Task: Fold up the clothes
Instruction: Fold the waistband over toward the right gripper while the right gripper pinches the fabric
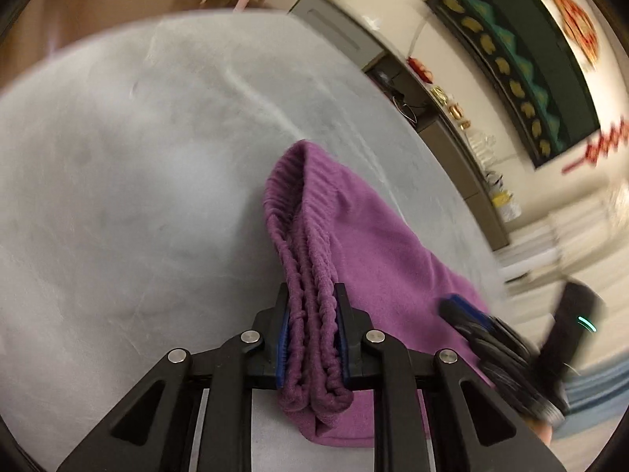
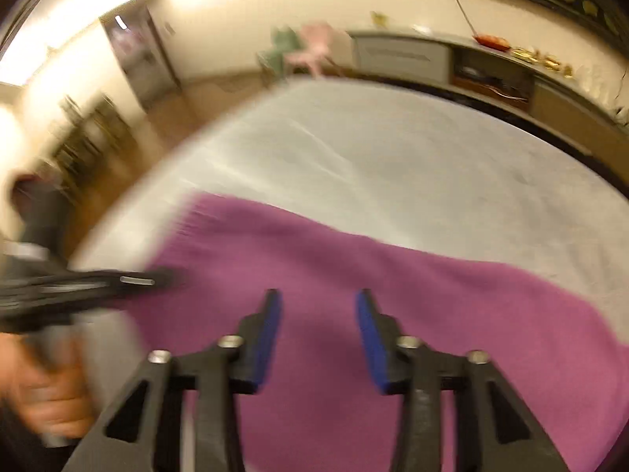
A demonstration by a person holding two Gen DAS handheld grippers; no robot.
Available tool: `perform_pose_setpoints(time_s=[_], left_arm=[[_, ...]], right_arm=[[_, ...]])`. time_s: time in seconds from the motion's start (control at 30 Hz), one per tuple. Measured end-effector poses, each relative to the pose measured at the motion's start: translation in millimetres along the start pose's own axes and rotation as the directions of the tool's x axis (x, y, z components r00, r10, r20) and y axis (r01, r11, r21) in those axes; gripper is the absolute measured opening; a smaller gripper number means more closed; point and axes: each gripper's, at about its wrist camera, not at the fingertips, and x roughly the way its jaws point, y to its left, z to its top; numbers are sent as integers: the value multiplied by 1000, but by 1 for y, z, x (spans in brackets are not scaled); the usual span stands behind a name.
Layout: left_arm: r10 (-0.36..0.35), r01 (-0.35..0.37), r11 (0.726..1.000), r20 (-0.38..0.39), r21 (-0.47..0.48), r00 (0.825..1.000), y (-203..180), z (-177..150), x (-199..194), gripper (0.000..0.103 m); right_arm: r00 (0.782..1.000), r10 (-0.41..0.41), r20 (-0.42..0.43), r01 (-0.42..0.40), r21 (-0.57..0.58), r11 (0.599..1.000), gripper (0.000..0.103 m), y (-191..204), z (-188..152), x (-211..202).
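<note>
A purple garment with a ribbed elastic waistband lies on the grey table. My left gripper is shut on the bunched waistband, which runs between its blue pads. In the right wrist view the purple garment spreads flat under my right gripper, which is open and empty just above the cloth. The right gripper also shows, blurred, at the lower right of the left wrist view. The left gripper shows, blurred, at the left of the right wrist view.
The grey table stretches beyond the garment. A low cabinet with ornaments runs along the far wall. Pink and green chairs stand on the floor past the table's far corner.
</note>
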Motion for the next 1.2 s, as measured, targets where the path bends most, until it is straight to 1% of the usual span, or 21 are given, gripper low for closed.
perform_pose_setpoints(time_s=[0.07, 0.13, 0.17, 0.23, 0.33, 0.37, 0.4, 0.43, 0.47, 0.53, 0.6, 0.63, 0.7, 0.77, 0.87, 0.93, 1.0, 1.07, 1.13, 1.17, 1.2], left_arm=[[24, -29, 996, 54, 86, 998, -18, -6, -9, 18], [51, -72, 979, 113, 191, 992, -39, -13, -17, 18], [64, -100, 962, 148, 254, 987, -52, -18, -20, 18], [61, -133, 920, 201, 369, 978, -80, -30, -23, 18], [25, -144, 849, 234, 508, 972, -125, -53, -17, 18], [12, -140, 833, 236, 535, 972, -136, -61, -15, 18], [-8, -127, 814, 230, 566, 973, -150, -69, -11, 19], [-29, -107, 789, 211, 605, 977, -168, -78, -3, 22], [-51, -78, 754, 178, 652, 983, -187, -89, 5, 30], [-89, -6, 686, 92, 727, 992, -217, -112, 17, 45], [-118, 41, 653, 48, 757, 992, -231, -128, 16, 48], [-144, 79, 644, 19, 761, 989, -231, -130, 11, 48], [-201, 162, 630, -41, 760, 979, -228, -133, 0, 48], [-263, 244, 648, -88, 722, 961, -210, -122, -14, 48], [-362, 347, 729, -98, 590, 927, -172, -88, -36, 48], [-422, 405, 797, -66, 448, 904, -140, -60, -48, 48], [-457, 440, 840, -22, 317, 889, -114, -38, -52, 48], [-470, 459, 866, 12, 200, 883, -92, -20, -51, 48], [-442, 436, 888, 8, 149, 897, -83, -14, -42, 48], [-413, 410, 900, -9, 146, 910, -84, -14, -36, 48], [-384, 384, 911, -29, 150, 923, -87, -17, -29, 48]], right_arm=[[999, -41, -7, 41, -49, 998, 34, -10, 8, 38], [998, -22, -53, 20, -44, 999, 34, -15, 2, 72], [999, 1, -44, -1, -6, 1000, 34, -21, -2, 77], [999, 28, 40, -30, 29, 999, 34, -30, -18, 82], [998, 53, -33, -54, -21, 998, 38, -37, -48, 146], [996, 75, -42, -74, 13, 997, 38, -48, -52, 167], [991, 130, -32, -126, 108, 986, 38, -66, -57, 183], [979, 204, 26, -205, 224, 953, 40, -89, -63, 193], [954, 280, 109, -300, 331, 895, 44, -114, -74, 204], [876, 395, 277, -482, 495, 723, 62, -160, -105, 237], [814, 456, 360, -578, 582, 571, 62, -195, -138, 281], [806, 462, 371, -586, 610, 533, 62, -208, -155, 306], [796, 472, 379, -594, 641, 486, 63, -226, -185, 356], [769, 492, 409, -624, 647, 438, 68, -236, -211, 394], [733, 521, 438, -663, 631, 403, 71, -236, -240, 452], [710, 545, 447, -687, 609, 396, 74, -230, -252, 499], [703, 556, 443, -695, 593, 406, 75, -223, -262, 542], [716, 552, 429, -686, 583, 436, 76, -221, -273, 573], [734, 542, 409, -669, 570, 476, 77, -220, -287, 609], [760, 525, 383, -642, 566, 516, 77, -222, -292, 622], [806, 479, 349, -589, 557, 585, 77, -225, -295, 631]])
